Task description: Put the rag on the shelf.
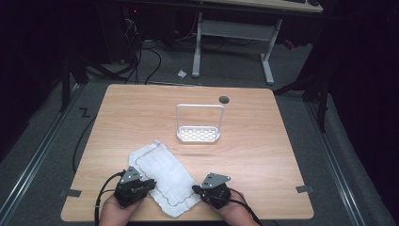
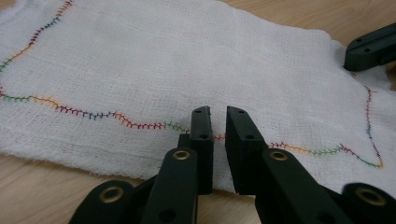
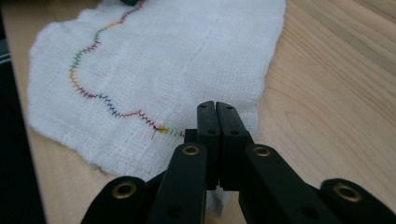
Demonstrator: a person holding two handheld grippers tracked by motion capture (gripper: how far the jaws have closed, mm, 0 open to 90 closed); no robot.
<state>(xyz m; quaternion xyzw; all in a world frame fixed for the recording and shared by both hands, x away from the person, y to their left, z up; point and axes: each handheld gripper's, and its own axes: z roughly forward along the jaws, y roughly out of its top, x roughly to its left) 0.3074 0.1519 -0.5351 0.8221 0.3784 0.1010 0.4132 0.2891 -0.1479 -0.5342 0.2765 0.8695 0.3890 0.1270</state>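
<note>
While the work is being judged as barely begun, the following items are being recorded.

Cloth (image 1: 162,178): a white gauze cloth with a wavy multicoloured stitched border is lying flat and unfolded on the table (image 1: 263,141), at about 6 o'clock, near the front edge. It is running on a slant from 10 o'clock to 4 o'clock. No fold is being seen in it yet.

Left gripper (image 1: 149,184): it is being held at the cloth's 9 o'clock side. In the left gripper view its jaws are standing a narrow gap apart over the cloth's near edge (image 2: 140,154), beside the stitched line (image 2: 84,113); whether any fabric is being caught in that gap cannot be told.

Right gripper (image 1: 196,189): it is being held at the cloth's 3 o'clock side. In the right gripper view the jaws are being pressed together at the cloth's corner (image 3: 219,196), and a bit of fabric appears to be pinched between them, though this is being offered as a judgement.

Rack (image 1: 199,123): a small white wire rack with a perforated base is standing at 12 o'clock from the cloth, well apart from it, and is being left untouched.

Remaining: the lifting, and whatever folding or moving is being intended.
</note>
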